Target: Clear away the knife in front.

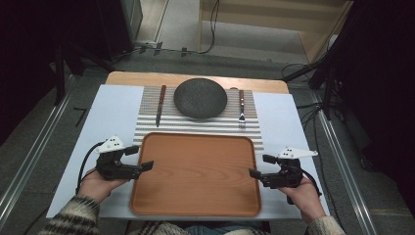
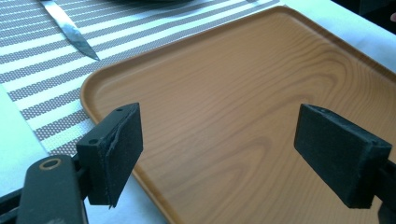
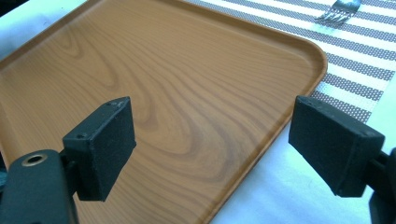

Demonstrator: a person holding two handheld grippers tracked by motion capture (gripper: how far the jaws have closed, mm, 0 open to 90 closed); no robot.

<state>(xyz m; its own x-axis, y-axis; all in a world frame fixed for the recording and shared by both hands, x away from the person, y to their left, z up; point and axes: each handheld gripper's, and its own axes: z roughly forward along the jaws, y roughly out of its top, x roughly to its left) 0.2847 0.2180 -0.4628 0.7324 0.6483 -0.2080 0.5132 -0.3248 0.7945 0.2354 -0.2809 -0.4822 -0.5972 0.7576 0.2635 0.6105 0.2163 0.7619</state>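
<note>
Tray: the wooden tray (image 1: 195, 174) lies flat on the white table cover (image 1: 115, 105), nearest me, its far edge on the striped placemat (image 1: 198, 125). It carries nothing.
My left tongs: my left gripper (image 1: 139, 157) hangs at the tray's left rim, jaws spread wide, nothing between them.
My right tongs: my right gripper (image 1: 260, 165) hangs at the right rim, jaws equally wide and empty.
Place setting: dark plate (image 1: 200, 98), knife (image 1: 160, 104) and fork (image 1: 241, 108) lie on the placemat beyond the tray, untouched.
Done: nothing I can point to.
Left: as I judge it, closing on both rims, then lifting the tray.
</note>
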